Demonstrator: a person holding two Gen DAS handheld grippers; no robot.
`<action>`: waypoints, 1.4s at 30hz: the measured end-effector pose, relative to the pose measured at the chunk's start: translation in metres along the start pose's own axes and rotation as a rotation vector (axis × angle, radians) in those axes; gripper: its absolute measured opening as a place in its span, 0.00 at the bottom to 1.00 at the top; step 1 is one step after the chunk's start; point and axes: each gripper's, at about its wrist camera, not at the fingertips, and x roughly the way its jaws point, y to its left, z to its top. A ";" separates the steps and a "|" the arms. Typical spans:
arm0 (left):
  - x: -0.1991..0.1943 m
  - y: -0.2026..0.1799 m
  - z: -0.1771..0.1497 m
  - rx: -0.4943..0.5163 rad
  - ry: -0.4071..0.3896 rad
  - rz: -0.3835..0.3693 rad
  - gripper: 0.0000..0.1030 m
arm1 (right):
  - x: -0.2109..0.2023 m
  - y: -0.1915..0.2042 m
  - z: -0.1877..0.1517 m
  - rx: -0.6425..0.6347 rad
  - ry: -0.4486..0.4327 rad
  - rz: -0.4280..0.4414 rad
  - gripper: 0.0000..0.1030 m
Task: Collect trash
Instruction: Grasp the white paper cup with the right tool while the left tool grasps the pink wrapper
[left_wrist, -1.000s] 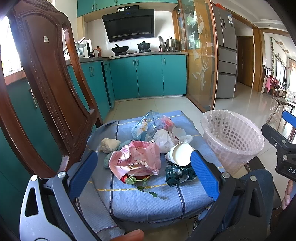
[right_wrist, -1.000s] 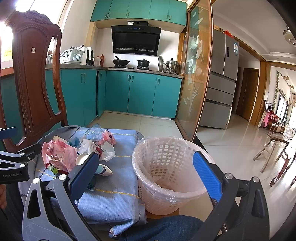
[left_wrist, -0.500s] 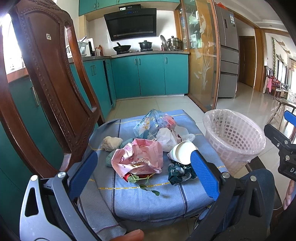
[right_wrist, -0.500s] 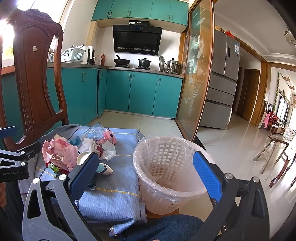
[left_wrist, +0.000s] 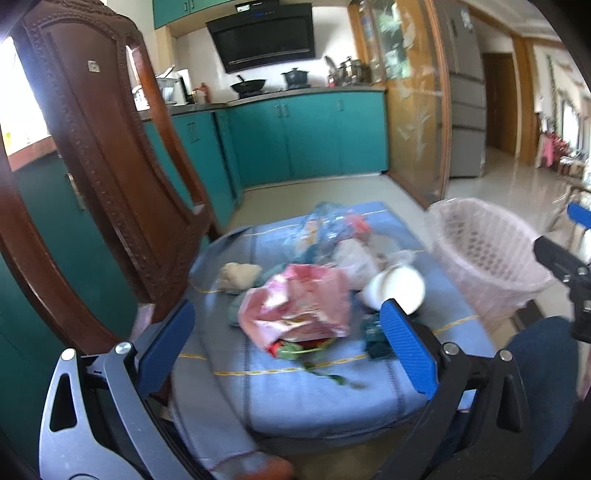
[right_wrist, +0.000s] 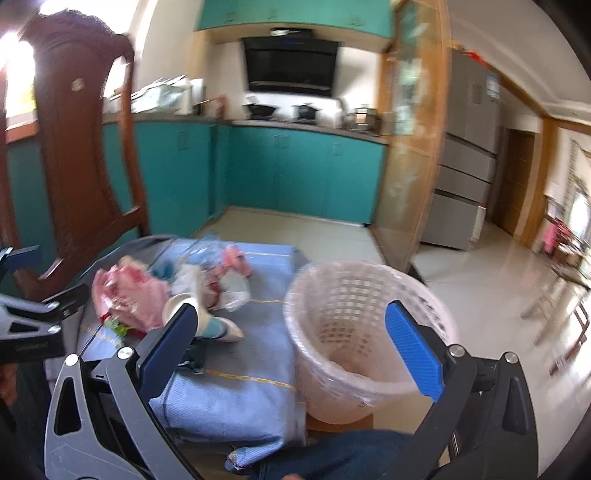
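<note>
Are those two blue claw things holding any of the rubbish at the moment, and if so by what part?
No, nothing is held. The left gripper and right gripper are both open and empty; the trash pile lies untouched on the blue cloth.

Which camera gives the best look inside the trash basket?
The right wrist view: the basket sits near centre, its open mouth and liner visible. The left wrist view catches it only at the right edge, blurred.

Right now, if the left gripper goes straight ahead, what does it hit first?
Most likely the crumpled pink wrapper, lying between the open left gripper fingers' line on the blue cloth. Blur leaves depth uncertain.
</note>
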 end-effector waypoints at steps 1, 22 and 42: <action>0.005 0.006 0.000 -0.011 0.014 0.013 0.97 | 0.006 0.002 0.005 -0.029 -0.006 0.015 0.97; 0.078 0.056 0.014 -0.176 0.144 0.025 0.75 | 0.174 -0.008 0.051 0.037 0.167 0.552 0.65; 0.113 0.030 0.025 -0.082 0.209 -0.092 0.91 | 0.152 0.068 -0.012 -0.330 0.347 0.647 0.51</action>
